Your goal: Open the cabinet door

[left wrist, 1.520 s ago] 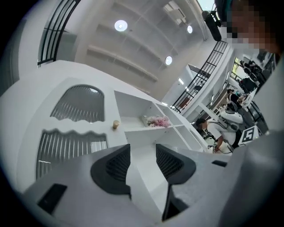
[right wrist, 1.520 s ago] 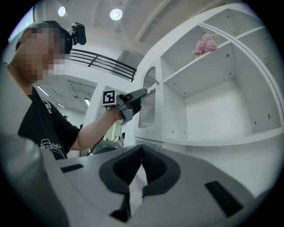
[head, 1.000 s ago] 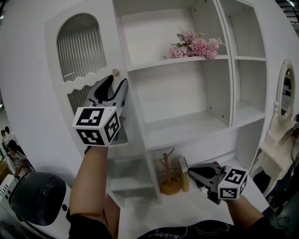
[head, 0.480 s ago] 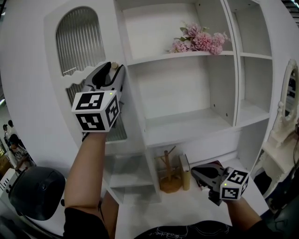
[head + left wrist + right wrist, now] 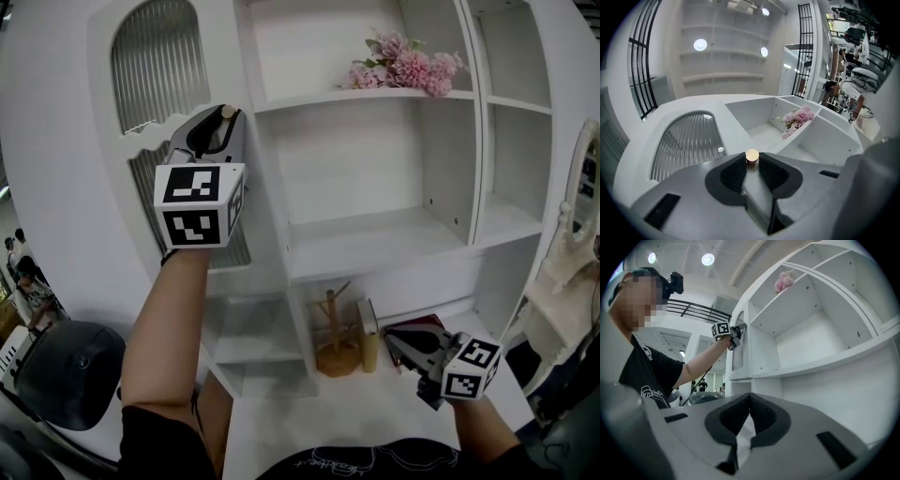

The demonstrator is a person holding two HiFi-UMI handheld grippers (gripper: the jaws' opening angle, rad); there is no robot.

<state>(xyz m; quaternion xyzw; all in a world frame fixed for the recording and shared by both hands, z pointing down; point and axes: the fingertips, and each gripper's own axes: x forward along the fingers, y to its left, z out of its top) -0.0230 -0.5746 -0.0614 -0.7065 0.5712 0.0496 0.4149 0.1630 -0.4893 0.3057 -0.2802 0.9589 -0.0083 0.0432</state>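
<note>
Bright, even light falls from round ceiling lamps (image 5: 699, 45), which flare white in the left gripper view. The white cabinet (image 5: 356, 159) carries only soft shadows. All 3 views bow at the edges; both gripper views fade into black corners.

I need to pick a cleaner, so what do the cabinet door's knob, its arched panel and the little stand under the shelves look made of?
The knob: probably light wood or brass-toned metal; pale tan, smooth round face. The arched panel: likely reeded glass or acrylic; vertical ribs, translucent grey, a glint. The stand: unpainted wood, it seems; warm brown pegs and base.
</note>
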